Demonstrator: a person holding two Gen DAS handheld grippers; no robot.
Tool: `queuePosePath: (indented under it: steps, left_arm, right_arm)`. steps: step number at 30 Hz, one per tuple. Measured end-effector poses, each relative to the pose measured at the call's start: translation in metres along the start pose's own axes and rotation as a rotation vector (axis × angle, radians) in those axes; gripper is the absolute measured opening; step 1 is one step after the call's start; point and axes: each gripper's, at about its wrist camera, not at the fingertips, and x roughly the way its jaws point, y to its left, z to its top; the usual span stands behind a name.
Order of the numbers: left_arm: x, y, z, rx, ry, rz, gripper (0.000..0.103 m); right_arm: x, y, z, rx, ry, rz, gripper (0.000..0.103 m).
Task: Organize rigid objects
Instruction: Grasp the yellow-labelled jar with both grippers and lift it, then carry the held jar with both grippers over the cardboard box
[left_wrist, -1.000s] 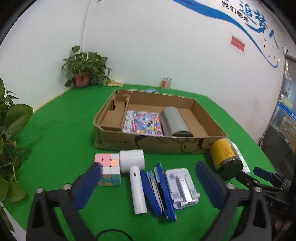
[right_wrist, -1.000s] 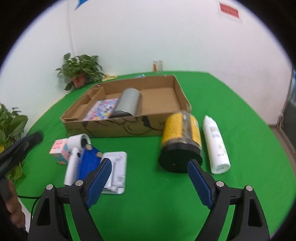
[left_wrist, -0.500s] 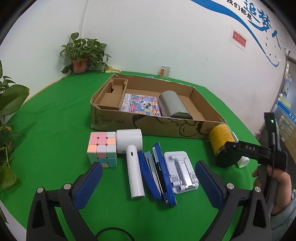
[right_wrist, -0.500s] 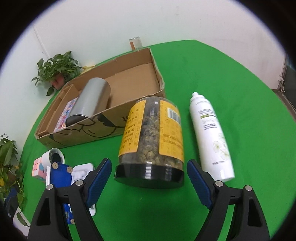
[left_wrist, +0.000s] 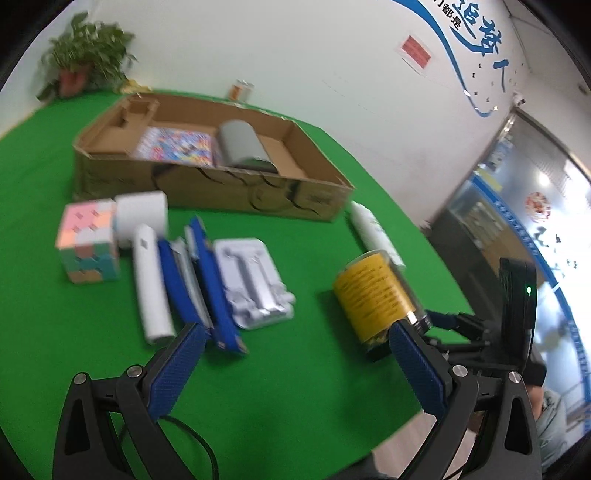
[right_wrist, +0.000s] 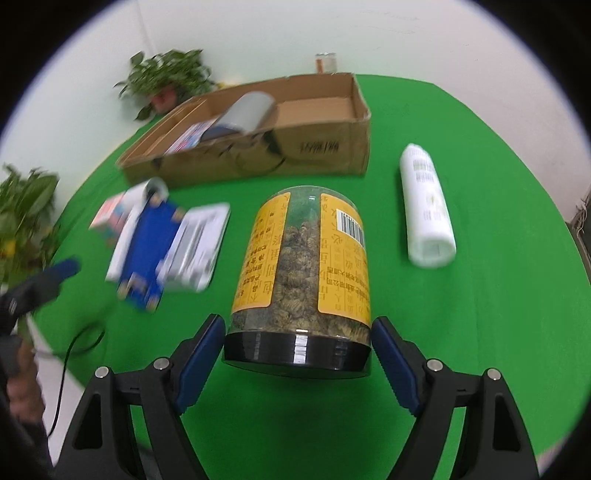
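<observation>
The box (left_wrist: 207, 192) held a grey can (left_wrist: 242, 146). My right gripper (right_wrist: 298, 332), jaws apart, maybe touched the jar (right_wrist: 301, 266); my left gripper (left_wrist: 295, 354) hung open.

The jar (right_wrist: 301, 273) label bears a barcode, characters unreadable.

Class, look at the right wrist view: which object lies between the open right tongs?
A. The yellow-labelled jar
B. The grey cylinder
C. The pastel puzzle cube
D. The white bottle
A: the yellow-labelled jar lies on its side with its black lid between the right tongs, whose pads are not yet closed on it.
</observation>
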Motion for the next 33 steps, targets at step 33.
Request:
queuePosePath:
  steps: [33]
  left_arm:
    - [0.061,0.028,-0.03,-0.316,0.347,-0.267,0.093]
  right_arm:
    - [-0.008,0.04,-0.014,0.013,0.173,0.389,0.073]
